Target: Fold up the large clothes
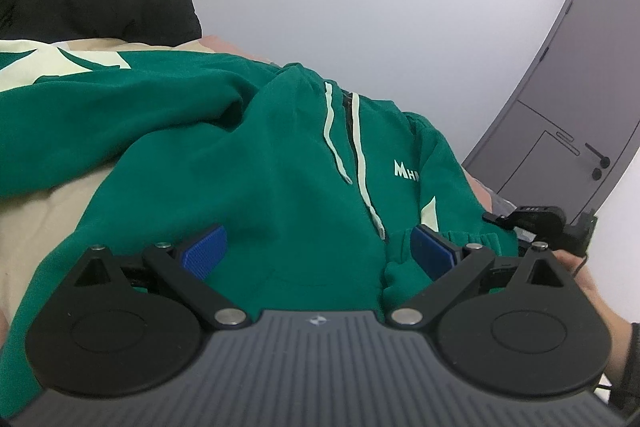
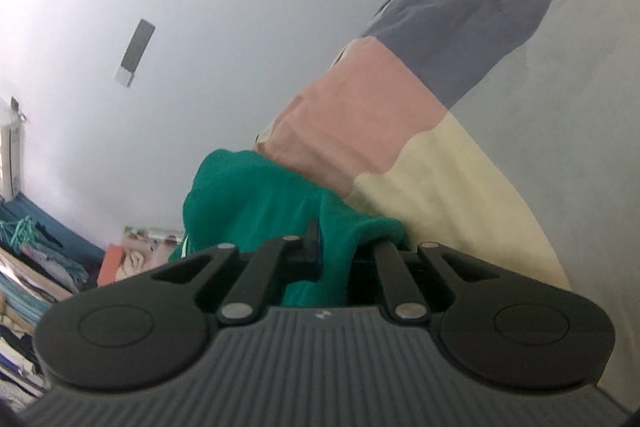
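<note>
Your right gripper point(image 2: 334, 247) is clamped on a bunched fold of the green hoodie point(image 2: 256, 195), while your left gripper point(image 1: 320, 247) stands wide open, blue pads point(image 1: 204, 247) apart and pressing on nothing. The hoodie point(image 1: 256, 155) lies spread just ahead of and under the left fingers on the beige bedding point(image 1: 44, 219). Expect soft, limp, fairly heavy fleece that sags and slides; take it at the hem point(image 1: 460, 239) or a shoulder seam. Its zipper point(image 1: 356, 147) runs away from you, marking the long axis, hood end farther off.
</note>
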Motion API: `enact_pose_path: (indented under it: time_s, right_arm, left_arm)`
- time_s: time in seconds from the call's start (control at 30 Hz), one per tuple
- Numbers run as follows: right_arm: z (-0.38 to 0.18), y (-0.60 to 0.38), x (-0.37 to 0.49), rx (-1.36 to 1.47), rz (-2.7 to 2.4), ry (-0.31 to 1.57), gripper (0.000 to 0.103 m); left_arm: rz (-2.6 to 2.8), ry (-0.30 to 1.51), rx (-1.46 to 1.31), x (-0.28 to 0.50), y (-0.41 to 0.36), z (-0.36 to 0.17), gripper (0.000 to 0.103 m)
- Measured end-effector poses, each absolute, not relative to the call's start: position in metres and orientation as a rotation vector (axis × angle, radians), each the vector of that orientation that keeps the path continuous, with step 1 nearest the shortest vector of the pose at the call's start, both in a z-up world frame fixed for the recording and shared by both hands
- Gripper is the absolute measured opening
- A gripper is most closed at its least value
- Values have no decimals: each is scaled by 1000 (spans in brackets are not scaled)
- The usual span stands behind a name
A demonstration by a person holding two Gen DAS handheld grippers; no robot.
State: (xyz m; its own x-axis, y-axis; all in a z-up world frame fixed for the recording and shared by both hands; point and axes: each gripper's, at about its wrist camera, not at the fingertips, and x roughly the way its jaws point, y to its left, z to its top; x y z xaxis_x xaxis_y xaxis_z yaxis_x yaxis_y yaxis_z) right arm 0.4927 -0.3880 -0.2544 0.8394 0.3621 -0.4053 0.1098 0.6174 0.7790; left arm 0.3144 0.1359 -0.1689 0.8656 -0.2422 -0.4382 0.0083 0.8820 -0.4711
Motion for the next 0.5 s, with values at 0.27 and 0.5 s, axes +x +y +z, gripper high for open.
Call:
enact_pose_path:
  time_s: [0.27, 0.5]
  right_arm:
    - [-224, -366, 453, 669, 210, 660, 45]
    - [-183, -339, 401, 560, 300, 626, 45]
  left_arm:
    - [-144, 527, -419, 307, 126, -165, 100]
    - [-155, 513, -353, 291, 115, -154, 100]
